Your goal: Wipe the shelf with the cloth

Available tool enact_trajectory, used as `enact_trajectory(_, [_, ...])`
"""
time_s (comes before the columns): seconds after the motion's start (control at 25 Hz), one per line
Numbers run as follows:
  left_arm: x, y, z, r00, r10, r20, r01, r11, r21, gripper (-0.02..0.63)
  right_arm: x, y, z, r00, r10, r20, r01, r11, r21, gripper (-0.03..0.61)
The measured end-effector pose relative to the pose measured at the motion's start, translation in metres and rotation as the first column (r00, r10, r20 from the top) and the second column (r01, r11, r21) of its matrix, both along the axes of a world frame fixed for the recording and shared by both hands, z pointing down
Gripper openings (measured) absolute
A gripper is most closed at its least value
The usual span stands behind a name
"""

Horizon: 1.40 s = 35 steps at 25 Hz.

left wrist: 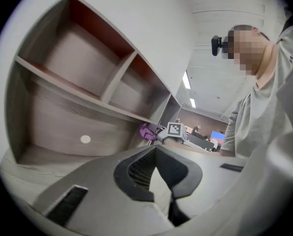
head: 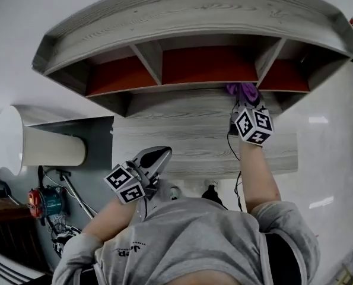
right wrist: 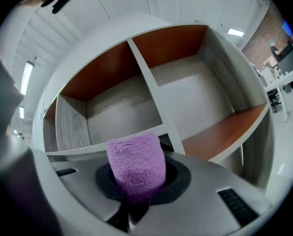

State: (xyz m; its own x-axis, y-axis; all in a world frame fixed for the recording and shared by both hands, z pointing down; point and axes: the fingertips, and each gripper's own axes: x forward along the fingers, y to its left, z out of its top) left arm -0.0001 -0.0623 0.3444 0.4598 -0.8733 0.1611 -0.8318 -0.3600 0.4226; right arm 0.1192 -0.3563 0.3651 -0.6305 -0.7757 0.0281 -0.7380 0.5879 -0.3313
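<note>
Here, fuzzy purple cloth (folded over) clamped in right gripper jaws at shelf, left gripper jaws closed, empty.

**Grey-grained shelf, purple cloth**

The shelf is pale grey with a streaky wood grain, and its back panels are orange-red. At the shelf's middle ledge the cloth is fuzzy purple. The right gripper and, below the shelf, the left gripper are light grey with dark pads. Each bears a cube of black-and-white square markers. The shirt is grey. Below the shelf's left end, a tool is red and teal.
</note>
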Motion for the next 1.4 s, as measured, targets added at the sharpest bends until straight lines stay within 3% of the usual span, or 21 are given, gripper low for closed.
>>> enact_trajectory(0.08, [-0.026,0.022,-0.012,0.999,-0.036,0.007,0.036,0.999,0.02,0.028,-0.006,0.009,0.006,0.998,-0.013,-0.067,0.012,1.0,-0.021,0.069])
enact_trajectory(0.2, [-0.069,0.061,-0.025,0.996,-0.093,-0.002,0.093,0.995,0.047,0.027,-0.029,0.048,0.01,0.978,-0.118,-0.171,0.11,0.992,-0.055,0.069])
enact_trajectory(0.36, [-0.127,0.101,-0.055,0.99,-0.137,0.024,0.133,0.985,0.11,0.026,-0.062,0.127,-0.021,0.915,-0.287,-0.283,0.288,0.957,-0.038,0.069])
enact_trajectory(0.52, [-0.168,0.141,-0.089,0.985,-0.172,0.03,0.164,0.97,0.18,0.026,-0.065,0.203,-0.06,0.871,-0.381,-0.309,0.387,0.921,-0.044,0.069])
enact_trajectory(0.64, [-0.179,0.157,-0.103,0.984,-0.18,0.008,0.175,0.965,0.193,0.026,-0.048,0.244,-0.089,0.872,-0.397,-0.285,0.404,0.914,-0.038,0.069])
enact_trajectory(0.84, [-0.156,0.169,-0.123,0.983,-0.182,0.036,0.169,0.958,0.232,0.026,0.008,0.278,-0.133,0.897,-0.388,-0.212,0.397,0.918,0.001,0.07])
enact_trajectory(0.96, [-0.133,0.164,-0.137,0.976,-0.206,0.069,0.181,0.945,0.272,0.026,0.039,0.273,-0.154,0.906,-0.392,-0.159,0.404,0.914,0.045,0.071])
enact_trajectory(1.12, [-0.096,0.153,-0.145,0.969,-0.243,0.046,0.221,0.934,0.282,0.026,0.073,0.262,-0.153,0.909,-0.403,-0.108,0.411,0.91,0.056,0.072])
enact_trajectory(1.4, [-0.036,0.142,-0.147,0.967,-0.252,0.04,0.231,0.932,0.279,0.026,0.096,0.263,-0.146,0.867,-0.479,-0.137,0.491,0.868,0.076,0.067])
